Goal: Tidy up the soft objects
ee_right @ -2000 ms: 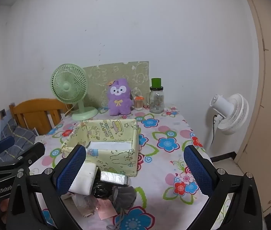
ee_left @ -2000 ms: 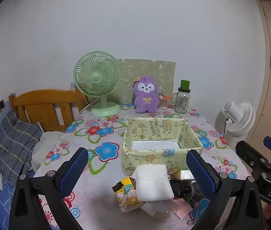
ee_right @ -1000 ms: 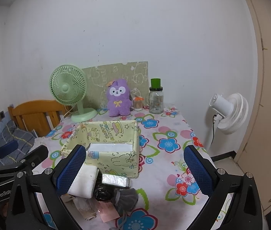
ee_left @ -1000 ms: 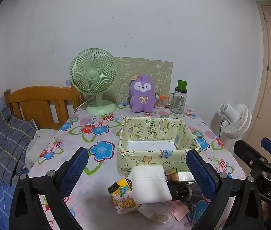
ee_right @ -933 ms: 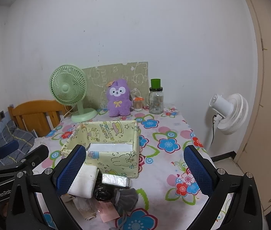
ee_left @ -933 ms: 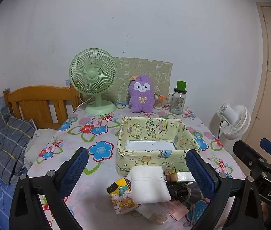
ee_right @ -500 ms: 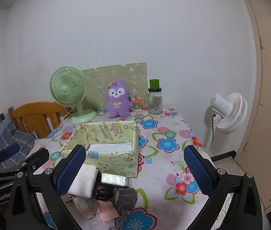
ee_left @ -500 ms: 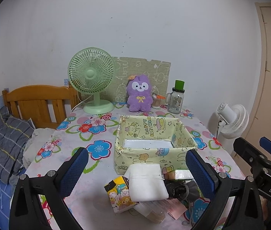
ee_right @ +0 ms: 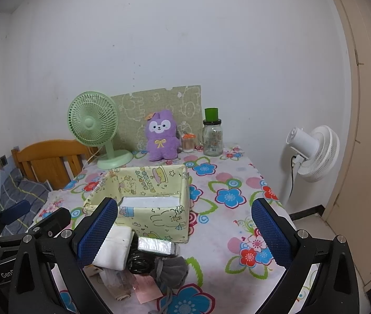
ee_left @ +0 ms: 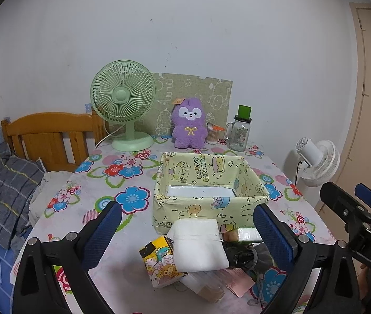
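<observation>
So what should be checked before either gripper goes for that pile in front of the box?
1. Left gripper open and holding nothing: ok.
2. Right gripper open and holding nothing: ok.
3. Box upright, top open: ok.
4. Room inside the box: only a white floor shows; ok as far as visible.
5. White pouch on top of the pile and easy to reach: ok.
6. Grey pouch free of the black item beside it: cannot tell, they touch.
</observation>
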`<action>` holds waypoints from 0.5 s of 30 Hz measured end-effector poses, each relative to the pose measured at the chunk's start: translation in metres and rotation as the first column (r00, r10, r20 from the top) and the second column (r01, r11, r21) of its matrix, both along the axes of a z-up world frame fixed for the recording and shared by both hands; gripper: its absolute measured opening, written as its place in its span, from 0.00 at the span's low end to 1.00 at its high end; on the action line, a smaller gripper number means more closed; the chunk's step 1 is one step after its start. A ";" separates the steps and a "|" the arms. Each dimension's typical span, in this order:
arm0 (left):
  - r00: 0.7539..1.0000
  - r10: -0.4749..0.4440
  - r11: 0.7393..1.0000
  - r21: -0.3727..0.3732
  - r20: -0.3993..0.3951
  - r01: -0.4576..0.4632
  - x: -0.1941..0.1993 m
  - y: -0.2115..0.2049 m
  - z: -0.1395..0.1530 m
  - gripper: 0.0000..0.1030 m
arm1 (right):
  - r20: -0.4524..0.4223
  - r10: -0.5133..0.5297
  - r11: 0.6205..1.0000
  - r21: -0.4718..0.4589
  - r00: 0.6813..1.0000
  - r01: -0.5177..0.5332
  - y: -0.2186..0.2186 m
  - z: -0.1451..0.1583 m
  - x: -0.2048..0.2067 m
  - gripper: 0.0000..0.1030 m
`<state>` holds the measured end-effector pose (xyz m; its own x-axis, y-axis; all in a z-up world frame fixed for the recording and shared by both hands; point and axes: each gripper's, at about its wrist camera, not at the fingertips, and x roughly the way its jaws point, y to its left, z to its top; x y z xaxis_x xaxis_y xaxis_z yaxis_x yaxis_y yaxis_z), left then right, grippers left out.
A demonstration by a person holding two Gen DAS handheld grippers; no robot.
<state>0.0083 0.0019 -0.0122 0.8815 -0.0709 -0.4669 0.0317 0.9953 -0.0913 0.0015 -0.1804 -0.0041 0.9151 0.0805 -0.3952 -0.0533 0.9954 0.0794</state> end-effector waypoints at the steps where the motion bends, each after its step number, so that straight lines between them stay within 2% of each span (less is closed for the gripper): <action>1: 1.000 0.000 1.000 0.000 0.001 0.000 0.000 0.000 0.000 0.98 | 0.000 -0.001 1.000 0.000 1.000 0.001 0.000 0.000 0.000 1.00; 15: 1.000 -0.003 1.000 0.001 -0.013 0.003 0.006 -0.001 -0.004 0.95 | -0.004 0.011 1.000 -0.005 1.000 -0.011 0.001 -0.004 0.006 1.00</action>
